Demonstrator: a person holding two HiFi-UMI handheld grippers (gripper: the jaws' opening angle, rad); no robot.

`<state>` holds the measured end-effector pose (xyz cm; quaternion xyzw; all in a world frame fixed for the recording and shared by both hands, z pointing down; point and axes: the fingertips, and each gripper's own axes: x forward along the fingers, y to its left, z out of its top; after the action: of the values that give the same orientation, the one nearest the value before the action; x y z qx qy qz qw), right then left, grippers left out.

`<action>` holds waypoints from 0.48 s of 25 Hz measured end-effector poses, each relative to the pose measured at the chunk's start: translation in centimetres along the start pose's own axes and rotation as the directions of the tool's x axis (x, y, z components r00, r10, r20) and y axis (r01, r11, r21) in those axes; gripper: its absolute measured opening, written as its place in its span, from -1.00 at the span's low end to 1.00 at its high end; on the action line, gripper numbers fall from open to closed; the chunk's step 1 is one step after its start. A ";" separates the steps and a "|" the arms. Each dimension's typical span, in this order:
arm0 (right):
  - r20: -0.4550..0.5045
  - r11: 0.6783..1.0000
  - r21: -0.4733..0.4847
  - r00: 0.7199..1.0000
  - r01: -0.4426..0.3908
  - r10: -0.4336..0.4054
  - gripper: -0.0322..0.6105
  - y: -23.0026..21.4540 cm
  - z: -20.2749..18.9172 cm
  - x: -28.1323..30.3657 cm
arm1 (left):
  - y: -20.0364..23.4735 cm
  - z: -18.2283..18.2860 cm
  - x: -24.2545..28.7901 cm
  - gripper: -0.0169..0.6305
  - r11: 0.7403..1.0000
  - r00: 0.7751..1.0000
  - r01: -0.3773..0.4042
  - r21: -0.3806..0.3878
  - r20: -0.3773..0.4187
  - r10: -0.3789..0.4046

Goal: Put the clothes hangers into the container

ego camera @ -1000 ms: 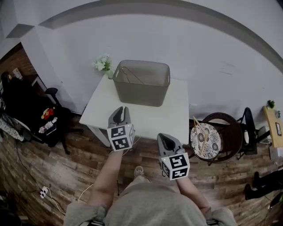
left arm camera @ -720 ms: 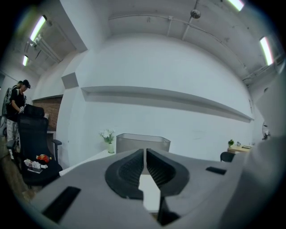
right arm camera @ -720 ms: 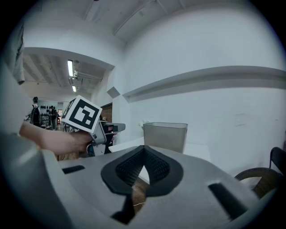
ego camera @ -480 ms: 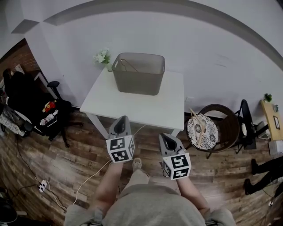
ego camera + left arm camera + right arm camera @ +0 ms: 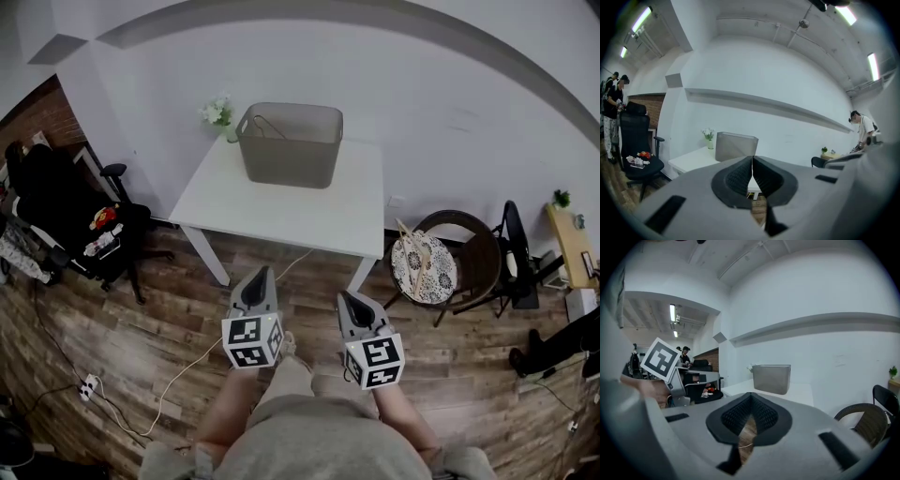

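Observation:
The grey container (image 5: 288, 143) stands at the back of the white table (image 5: 281, 211), with a thin hanger (image 5: 266, 125) leaning inside it. More wooden hangers (image 5: 411, 265) lie on the patterned cushion of a round chair (image 5: 476, 272) right of the table. Both grippers hang over the wooden floor, short of the table's front edge. My left gripper (image 5: 260, 277) (image 5: 752, 157) is shut with nothing in it, pointing at the container (image 5: 736, 146). My right gripper (image 5: 351, 300) (image 5: 751, 393) has its tips together and holds nothing; the container (image 5: 771, 378) lies ahead of it.
A small vase of white flowers (image 5: 217, 112) stands at the table's back left corner. A black office chair (image 5: 80, 225) with clutter stands at the left. Cables run over the floor (image 5: 169, 394). People stand far off in both gripper views.
Both grippers have drawn back from the table's front edge and now hang over the floor. The table and container sit farther away in the head view.

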<state>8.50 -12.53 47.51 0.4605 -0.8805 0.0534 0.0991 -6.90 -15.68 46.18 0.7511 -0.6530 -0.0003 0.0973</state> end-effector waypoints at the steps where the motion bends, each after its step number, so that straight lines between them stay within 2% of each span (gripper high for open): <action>1: -0.002 1.000 0.002 1.000 -0.001 0.001 -0.90 0.2 -0.1 -0.3 | -0.2 -0.2 -0.6 -0.91 1.000 1.000 0.006 0.001 -0.002 -0.006; 12: 0.004 1.000 0.001 1.000 -0.025 0.025 -0.90 2.6 -0.9 -2.0 | -1.5 -1.7 -4.6 -0.91 0.999 0.998 0.053 0.012 -0.022 -0.052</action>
<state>7.64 -9.26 47.96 0.4495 -0.8864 0.0540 0.0964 -5.89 -10.73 47.01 0.7686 -0.6319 0.0094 0.0993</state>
